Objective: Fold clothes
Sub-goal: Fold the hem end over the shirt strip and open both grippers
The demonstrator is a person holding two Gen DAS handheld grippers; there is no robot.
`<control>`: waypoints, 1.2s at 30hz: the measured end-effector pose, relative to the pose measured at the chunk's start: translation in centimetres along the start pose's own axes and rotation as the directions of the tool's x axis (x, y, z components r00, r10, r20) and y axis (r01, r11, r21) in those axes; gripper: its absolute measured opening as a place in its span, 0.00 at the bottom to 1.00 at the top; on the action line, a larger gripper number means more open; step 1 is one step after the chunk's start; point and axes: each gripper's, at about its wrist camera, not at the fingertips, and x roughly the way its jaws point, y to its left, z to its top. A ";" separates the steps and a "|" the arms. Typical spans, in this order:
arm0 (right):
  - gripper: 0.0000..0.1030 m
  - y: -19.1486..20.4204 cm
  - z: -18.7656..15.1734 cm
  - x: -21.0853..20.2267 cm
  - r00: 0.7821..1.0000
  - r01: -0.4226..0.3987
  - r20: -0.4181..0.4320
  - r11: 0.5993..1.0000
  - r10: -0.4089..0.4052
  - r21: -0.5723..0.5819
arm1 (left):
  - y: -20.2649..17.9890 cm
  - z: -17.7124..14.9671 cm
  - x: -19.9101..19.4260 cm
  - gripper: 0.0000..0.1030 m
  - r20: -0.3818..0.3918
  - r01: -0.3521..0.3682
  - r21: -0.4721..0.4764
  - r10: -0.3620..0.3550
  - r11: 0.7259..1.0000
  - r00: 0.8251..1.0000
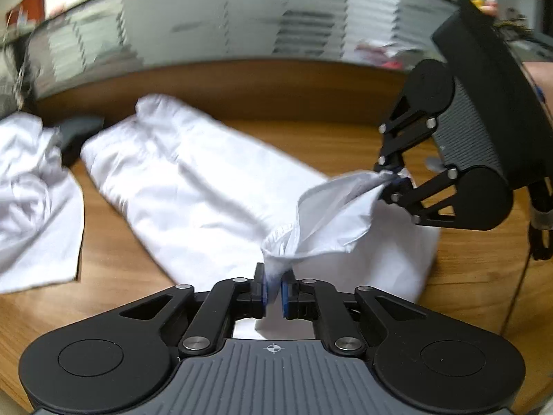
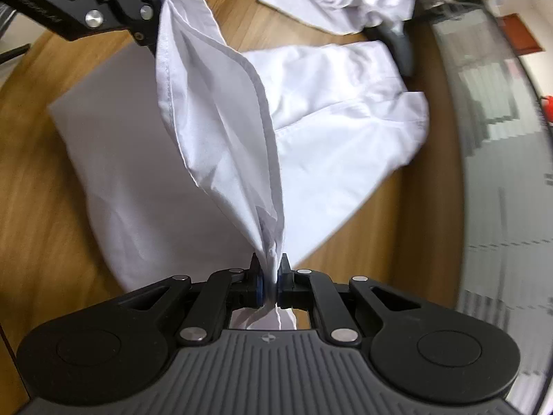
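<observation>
A crumpled second white garment (image 1: 31,204) is seen at the left edge of the wooden table (image 1: 114,242), near a dark object (image 1: 77,131). The white garment (image 1: 193,186) being folded lies diagonally across the middle of the table. It is judged light, limp and apt to sag, so it is best taken at hems and corners. One hem corner is pinched in the nearly closed left gripper (image 1: 273,290), the other in the right gripper (image 1: 397,181), likewise nearly closed; the edge between them is lifted off the table.
</observation>
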 end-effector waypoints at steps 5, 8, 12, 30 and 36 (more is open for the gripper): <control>0.30 -0.7 0.8 3.6 1.000 -0.016 0.014 0.999 0.017 -0.049 | 1.3 -0.8 3.0 0.20 -0.085 -0.038 -0.019 0.036 0.999 0.996; 0.37 -1.3 0.3 4.5 0.997 0.057 0.051 0.998 -0.056 -0.012 | 1.8 -1.2 3.5 0.24 -0.106 -0.059 -0.032 0.055 0.998 0.993; 0.45 -3.9 -1.2 3.5 0.988 0.089 0.107 0.977 -0.111 0.195 | 3.0 -0.3 0.8 0.31 0.016 -0.067 -0.147 0.070 0.987 0.997; 0.26 -7.9 -7.0 7.5 0.939 -0.323 0.320 0.646 0.126 0.692 | 2.5 1.9 6.3 0.31 -0.081 -0.088 -0.166 0.075 0.982 0.994; 0.29 -9.1 -7.5 11.0 0.926 -0.373 0.331 0.579 0.182 0.725 | 4.3 1.7 8.3 0.31 -0.167 -0.131 -0.206 0.097 0.970 0.981</control>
